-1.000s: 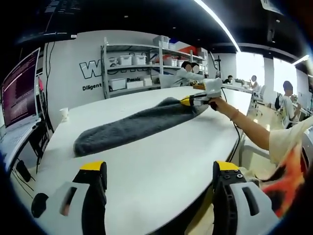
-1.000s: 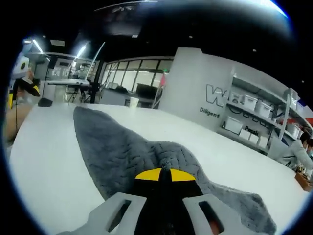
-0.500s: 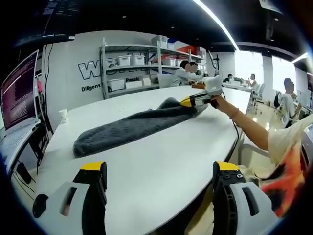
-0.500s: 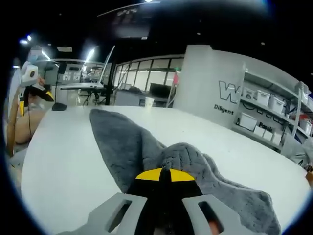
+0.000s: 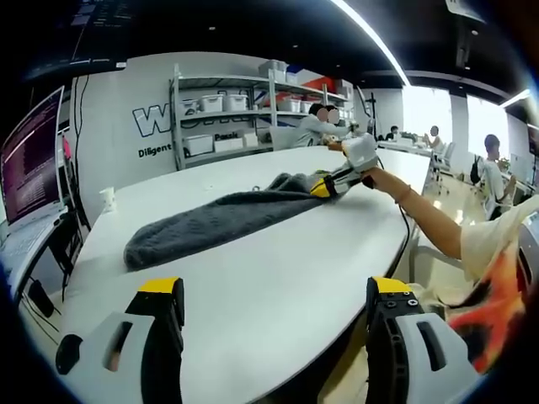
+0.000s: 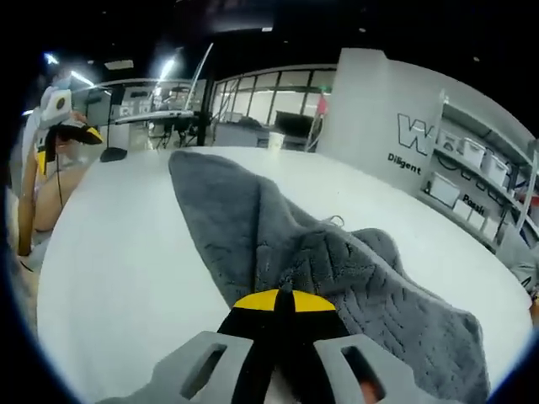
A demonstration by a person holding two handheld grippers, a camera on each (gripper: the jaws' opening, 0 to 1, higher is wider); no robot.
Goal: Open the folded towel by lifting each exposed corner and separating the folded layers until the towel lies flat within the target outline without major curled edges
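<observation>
Unfolding in hand. The grey towel [image 5: 221,222] lies as a long folded strip on the white counter [image 5: 278,286]. The right gripper [image 6: 283,296], jaws pressed together on the towel's end fold, lifts that layer. The left gripper [image 5: 274,296], jaws spread, hangs near the towel's opposite end. Next move, judged: draw the pinched layer clear of the towel.

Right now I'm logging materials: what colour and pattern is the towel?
Dark grey towel with a herringbone weave, clearest in the right gripper view.
</observation>
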